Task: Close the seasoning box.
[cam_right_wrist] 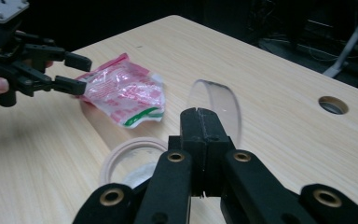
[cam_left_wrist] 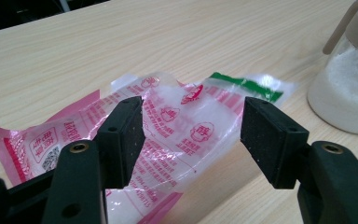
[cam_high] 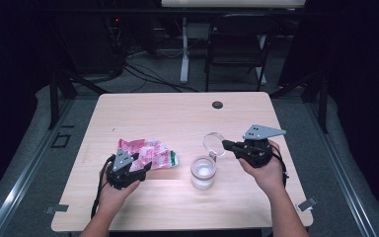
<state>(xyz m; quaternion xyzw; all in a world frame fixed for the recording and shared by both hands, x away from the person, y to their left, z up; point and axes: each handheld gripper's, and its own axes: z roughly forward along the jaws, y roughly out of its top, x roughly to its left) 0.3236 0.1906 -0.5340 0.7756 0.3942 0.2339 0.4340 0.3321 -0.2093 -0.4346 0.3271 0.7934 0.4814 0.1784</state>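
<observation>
A crumpled pink, clear and green plastic bag lies on the table left of centre. My left gripper rests low at the bag's near edge. In the left gripper view its jaws stand open, with the bag on the table beneath and beyond them, untouched by the pads. A glass jar holding white powder stands right of the bag, its beige rim uncovered. My right gripper is shut on the edge of the jar's clear round lid, which it holds upright above and behind the jar.
The wooden table has a round cable hole near its far edge. A folding chair and a desk leg stand on the floor beyond. The left hand's gripper is seen across the table in the right gripper view.
</observation>
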